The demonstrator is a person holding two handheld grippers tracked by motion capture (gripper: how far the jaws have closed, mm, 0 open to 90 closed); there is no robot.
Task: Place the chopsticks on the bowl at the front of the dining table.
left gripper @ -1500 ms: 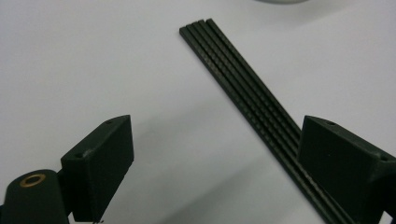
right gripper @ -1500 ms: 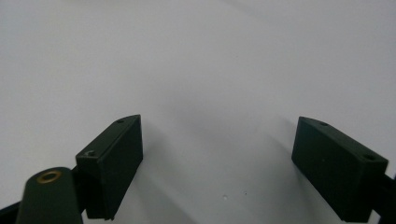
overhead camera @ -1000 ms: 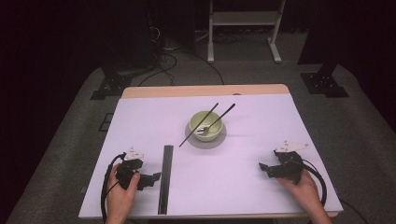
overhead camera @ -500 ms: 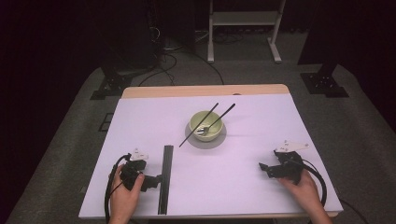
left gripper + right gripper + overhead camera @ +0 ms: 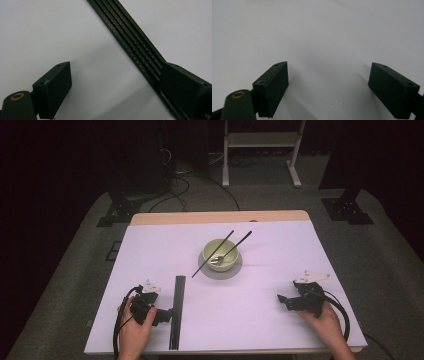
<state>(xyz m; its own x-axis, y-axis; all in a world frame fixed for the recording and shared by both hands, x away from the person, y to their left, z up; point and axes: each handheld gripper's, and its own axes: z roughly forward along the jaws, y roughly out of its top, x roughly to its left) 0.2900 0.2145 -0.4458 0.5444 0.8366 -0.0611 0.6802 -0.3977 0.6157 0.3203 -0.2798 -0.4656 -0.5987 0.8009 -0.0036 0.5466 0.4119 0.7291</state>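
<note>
the left gripper (image 5: 167, 314) sits released near the table's (image 5: 150, 250) front-left corner, one jaw over the long black ribbed strip (image 5: 176, 310) that reaches the front edge. the right gripper (image 5: 281, 300), also released, rests near the front-right corner. mid-table, a pale green round bowl (image 5: 221, 254) carries black chopsticks (image 5: 212, 253) and a metal spoon (image 5: 218, 259).

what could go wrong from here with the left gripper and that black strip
The left hand-held gripper is open, with one jaw over the long black strip and nothing clamped. Closing now might only catch an edge, so the strip could pivot or slide off the table's near edge. Swinging the strip forward might knock the chopsticks resting across the green bowl.
</note>
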